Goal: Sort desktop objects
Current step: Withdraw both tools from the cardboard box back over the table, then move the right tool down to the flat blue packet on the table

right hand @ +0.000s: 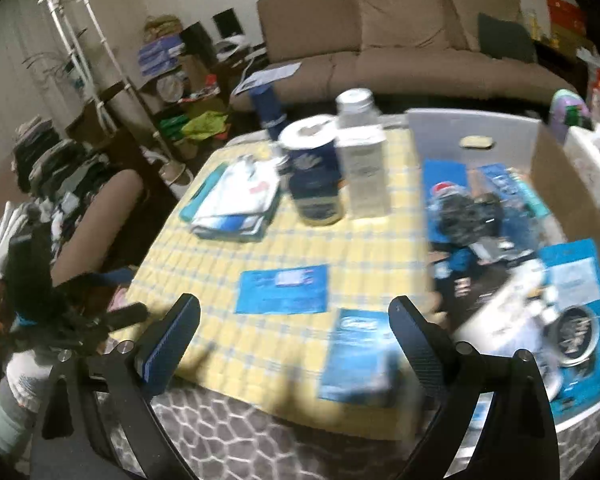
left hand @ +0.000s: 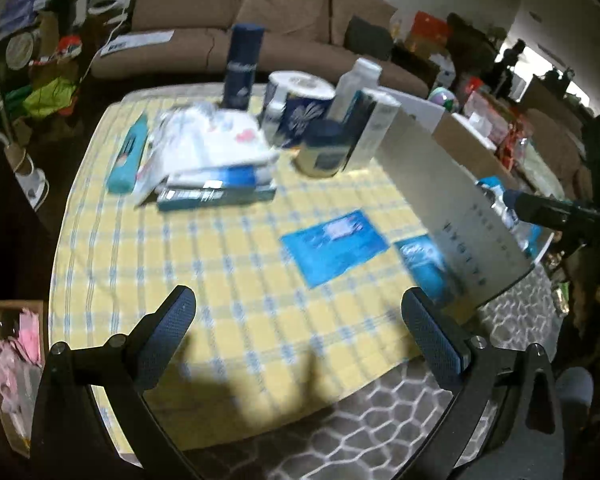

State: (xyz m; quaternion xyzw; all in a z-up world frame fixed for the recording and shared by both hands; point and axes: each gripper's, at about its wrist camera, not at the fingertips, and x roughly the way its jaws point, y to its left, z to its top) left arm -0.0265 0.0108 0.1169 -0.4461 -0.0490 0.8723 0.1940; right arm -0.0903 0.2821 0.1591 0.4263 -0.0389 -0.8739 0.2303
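Both tongs empty above the surface; flat blue packets not yet sorted.

I hold the left tongs [left hand: 298,322] and the right tongs [right hand: 294,330] spread wide, pinching nothing, over the near edge of the checked surface [right hand: 380,248]. The nearest blue packet [right hand: 358,360] lies flat just ahead of the right tongs, overhanging the near edge, its long axis running away from me; a second blue packet [right hand: 282,289] lies flat beyond it, long axis across my view. I judge both light, thin, flexible and probably slick, so I would pinch the nearest one at its overhanging short edge. The storage box [right hand: 476,130] stands at the right, already holding several items.
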